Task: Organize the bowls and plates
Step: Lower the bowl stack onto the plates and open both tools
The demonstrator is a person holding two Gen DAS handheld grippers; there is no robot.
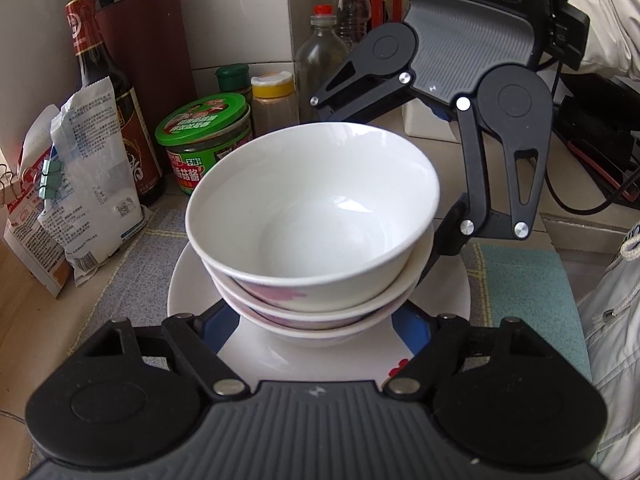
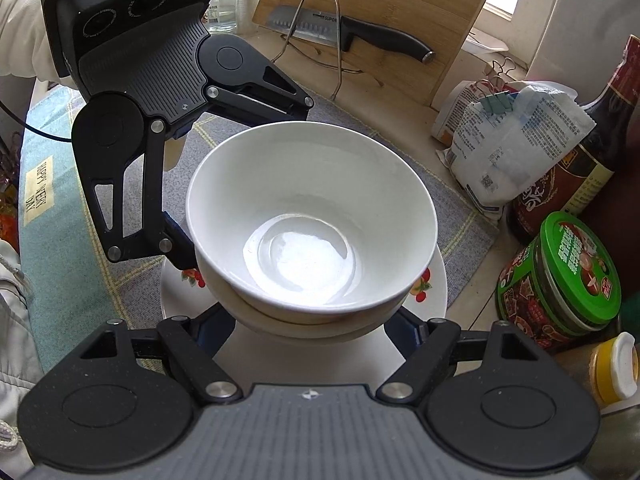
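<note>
Both tongs, left (image 1: 316, 322) and right (image 2: 310, 326), grip the bowl stack (image 1: 312, 216) from opposite sides on the plate (image 1: 180, 292).

The left gripper (image 1: 316, 320) points steeply down, its jaws part open on either side of the bowl stack (image 1: 312, 220); whether the pads press on it cannot be told. The right gripper (image 2: 312, 320) faces it from the far side, also tilted down, jaws likewise astride the stack. A pale sleeve (image 2: 20, 28) leads to the left gripper.
</note>
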